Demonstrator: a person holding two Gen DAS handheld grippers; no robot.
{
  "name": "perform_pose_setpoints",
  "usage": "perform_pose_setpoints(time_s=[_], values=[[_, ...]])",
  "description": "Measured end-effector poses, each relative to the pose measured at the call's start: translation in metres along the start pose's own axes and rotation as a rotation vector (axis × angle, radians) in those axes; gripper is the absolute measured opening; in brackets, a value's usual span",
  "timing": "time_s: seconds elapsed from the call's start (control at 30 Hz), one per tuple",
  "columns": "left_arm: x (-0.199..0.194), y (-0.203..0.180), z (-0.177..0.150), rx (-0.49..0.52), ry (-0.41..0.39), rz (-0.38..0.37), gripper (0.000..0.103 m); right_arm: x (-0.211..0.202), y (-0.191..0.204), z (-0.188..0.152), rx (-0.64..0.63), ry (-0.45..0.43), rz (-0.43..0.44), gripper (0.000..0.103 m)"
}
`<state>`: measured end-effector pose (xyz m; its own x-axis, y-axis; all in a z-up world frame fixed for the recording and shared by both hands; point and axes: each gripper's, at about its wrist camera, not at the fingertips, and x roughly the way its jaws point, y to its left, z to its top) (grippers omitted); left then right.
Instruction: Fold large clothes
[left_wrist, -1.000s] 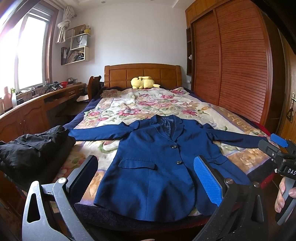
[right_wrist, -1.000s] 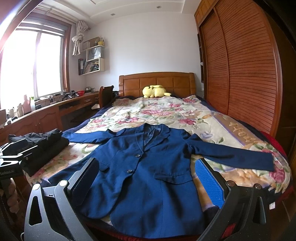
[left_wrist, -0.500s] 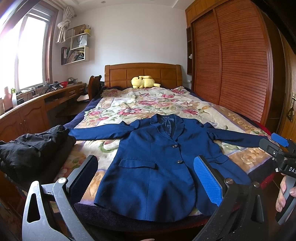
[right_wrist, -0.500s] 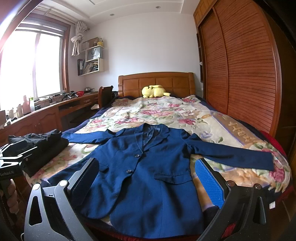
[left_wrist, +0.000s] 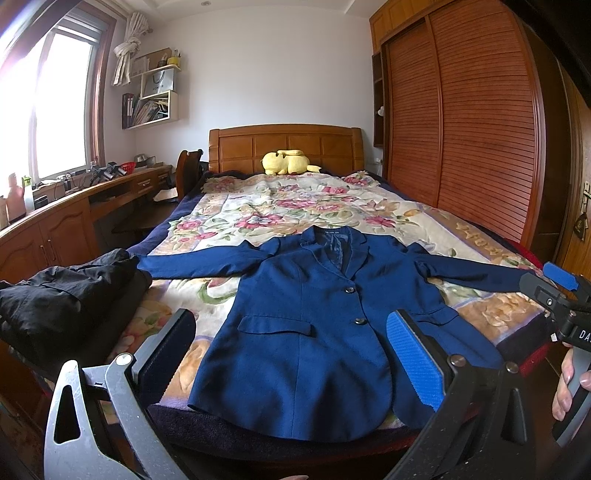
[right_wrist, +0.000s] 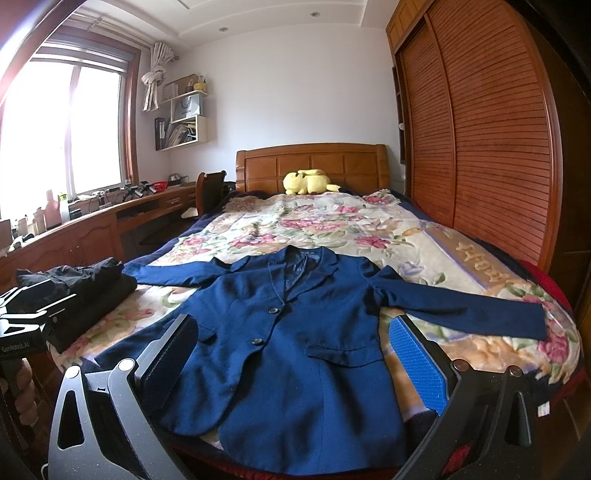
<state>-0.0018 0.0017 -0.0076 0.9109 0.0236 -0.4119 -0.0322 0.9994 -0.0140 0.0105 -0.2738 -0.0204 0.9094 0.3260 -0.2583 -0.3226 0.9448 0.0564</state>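
The navy jacket lies flat and face up on the bed, collar toward the headboard, hem toward me, and both sleeves spread sideways. My left fingers and right fingers are spread wide and hold nothing, above the hem. The jacket's long axis runs directly away from me. The right sleeve lies nearer my right fingers, the left sleeve nearer my left.

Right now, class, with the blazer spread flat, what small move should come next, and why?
Probably bring the right gripper to the sleeve stretched toward the bed's right edge: the blue blazer lies flat, buttoned and unfolded, and both grippers, including the left gripper, are open and hold nothing.
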Motion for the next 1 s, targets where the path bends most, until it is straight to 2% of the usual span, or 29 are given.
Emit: perform_pose_setpoints(time_s=[0.63,0.8,1.0], values=[[-0.001,-0.001,0.001,0.0,0.001,0.0,0.103,0.001,0.001,0.0,0.003,-0.005,0.004,0.103],[0.007,0.002,0.0,0.008,0.021,0.015,0.103,0.011,0.003,-0.002,-0.012,0.011,0.018,0.103],[0.032,0.016,-0.008,0.014,0.063,0.051,0.103,0.04,-0.001,-0.008,-0.025,0.053,0.048,0.103]])
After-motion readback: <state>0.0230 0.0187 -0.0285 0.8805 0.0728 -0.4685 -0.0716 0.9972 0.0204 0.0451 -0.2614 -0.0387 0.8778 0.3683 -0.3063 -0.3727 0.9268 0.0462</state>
